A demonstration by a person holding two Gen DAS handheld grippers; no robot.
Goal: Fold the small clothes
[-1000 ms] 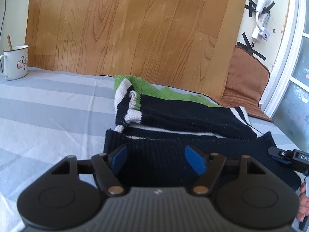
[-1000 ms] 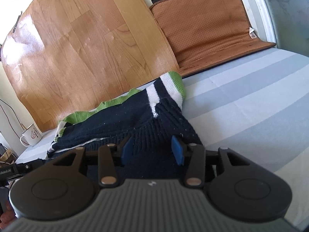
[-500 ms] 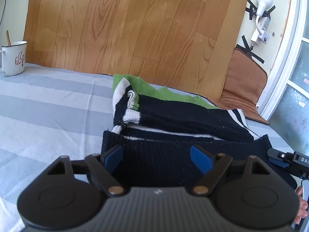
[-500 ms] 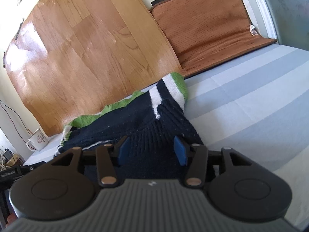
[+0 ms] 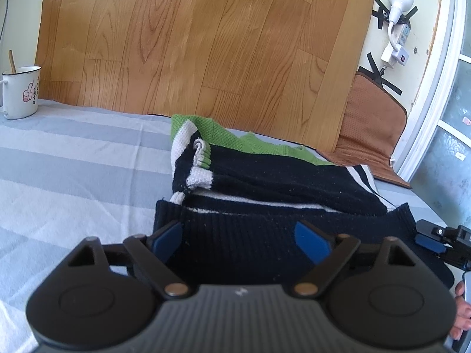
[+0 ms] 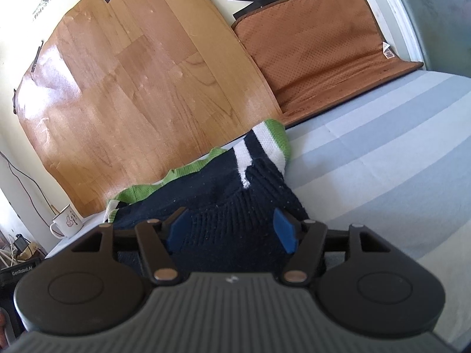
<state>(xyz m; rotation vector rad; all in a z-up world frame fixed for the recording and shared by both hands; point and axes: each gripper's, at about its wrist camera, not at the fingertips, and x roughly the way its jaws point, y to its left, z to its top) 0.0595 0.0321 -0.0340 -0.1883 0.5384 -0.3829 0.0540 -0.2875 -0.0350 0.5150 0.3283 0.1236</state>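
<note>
Left wrist: right gripper (image 5: 426, 239) visible | both grippers spread wide over sweater (image 5: 265, 182)

Grey-striped bed sheet (image 5: 73, 158) w/ folded navy/green knit sweater (image 5: 265, 176), enamel mug (image 5: 21, 91) at far edge.

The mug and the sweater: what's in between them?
Nothing but bare striped sheet. The left wrist view shows it best: the mug stands far off to the left, and only grey and white stripes run from it to the sweater.
</note>
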